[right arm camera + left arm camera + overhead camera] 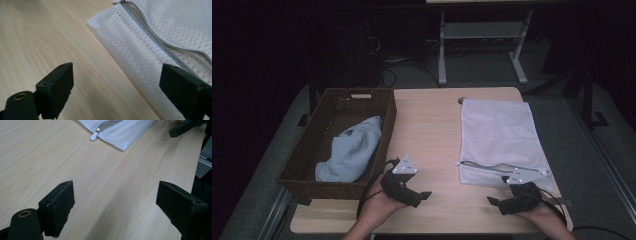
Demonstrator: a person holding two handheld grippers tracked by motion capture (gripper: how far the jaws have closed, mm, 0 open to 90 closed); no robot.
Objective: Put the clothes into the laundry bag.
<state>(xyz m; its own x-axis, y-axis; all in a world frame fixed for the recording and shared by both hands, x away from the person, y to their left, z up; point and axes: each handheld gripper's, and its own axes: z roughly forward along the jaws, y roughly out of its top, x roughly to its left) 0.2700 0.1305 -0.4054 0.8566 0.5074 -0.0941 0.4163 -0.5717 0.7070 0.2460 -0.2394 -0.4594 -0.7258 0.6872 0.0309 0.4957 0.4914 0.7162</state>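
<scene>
High view: mesh laundry bag point(499, 137) lies flat w/ zipper end point(507, 170) toward the person, handy for opening. Right gripper point(493, 202) & left gripper point(424, 196) hover nearby, jaws wide, empty. Blue garment point(349, 150) waits in wicker basket point(312, 135).

One tabletop point(432, 125) carries one basket point(307, 150), at the left of the frame, with one pale blue cloth point(349, 150) in it. One white mesh bag point(499, 135) lies at the right, with one zip point(502, 167). Two hand-held grippers: left point(424, 196), right point(493, 201).
</scene>
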